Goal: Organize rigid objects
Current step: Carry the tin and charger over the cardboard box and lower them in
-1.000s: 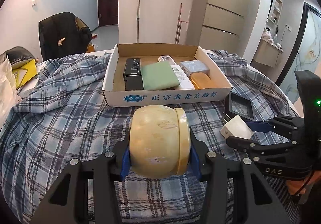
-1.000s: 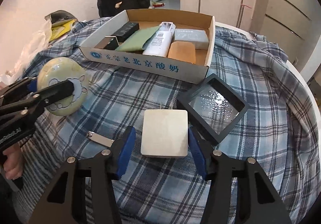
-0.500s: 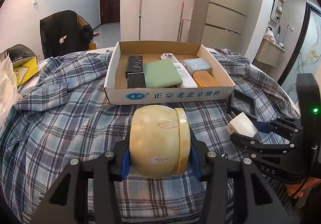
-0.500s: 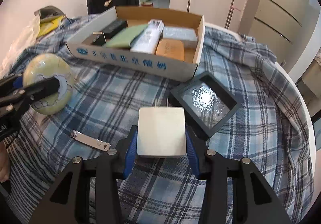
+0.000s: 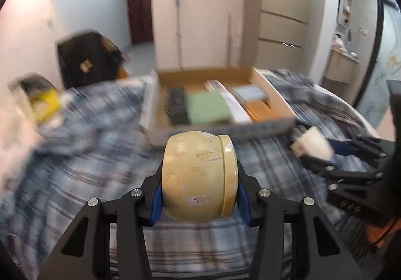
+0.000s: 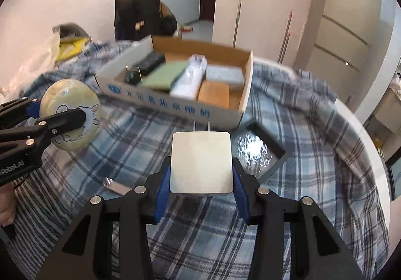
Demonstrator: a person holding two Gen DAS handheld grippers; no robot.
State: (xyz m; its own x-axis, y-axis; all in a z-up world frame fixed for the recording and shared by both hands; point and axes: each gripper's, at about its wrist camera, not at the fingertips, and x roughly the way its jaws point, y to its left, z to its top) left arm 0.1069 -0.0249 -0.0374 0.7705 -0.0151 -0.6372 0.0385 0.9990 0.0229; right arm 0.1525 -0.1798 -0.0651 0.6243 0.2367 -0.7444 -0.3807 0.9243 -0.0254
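Note:
My left gripper [image 5: 199, 179] is shut on a round yellow-green tin [image 5: 199, 176] and holds it above the plaid cloth; the tin also shows in the right wrist view [image 6: 71, 113]. My right gripper [image 6: 201, 169] is shut on a white plug adapter [image 6: 201, 162], prongs pointing forward, lifted off the cloth; it shows in the left wrist view [image 5: 312, 143] at the right. The cardboard box [image 6: 175, 104] lies ahead of both, holding a black box, a green pad, a white tube, a grey box and an orange block.
A black square tray [image 6: 260, 152] lies on the cloth just right of the adapter. A small metal clip [image 6: 116, 186] lies on the cloth at the lower left. A chair with a dark jacket [image 6: 142, 16] stands behind the bed.
Both grippers have risen and moved toward the box with their objects. The right gripper closed on the adapter and lifted it off the cloth.

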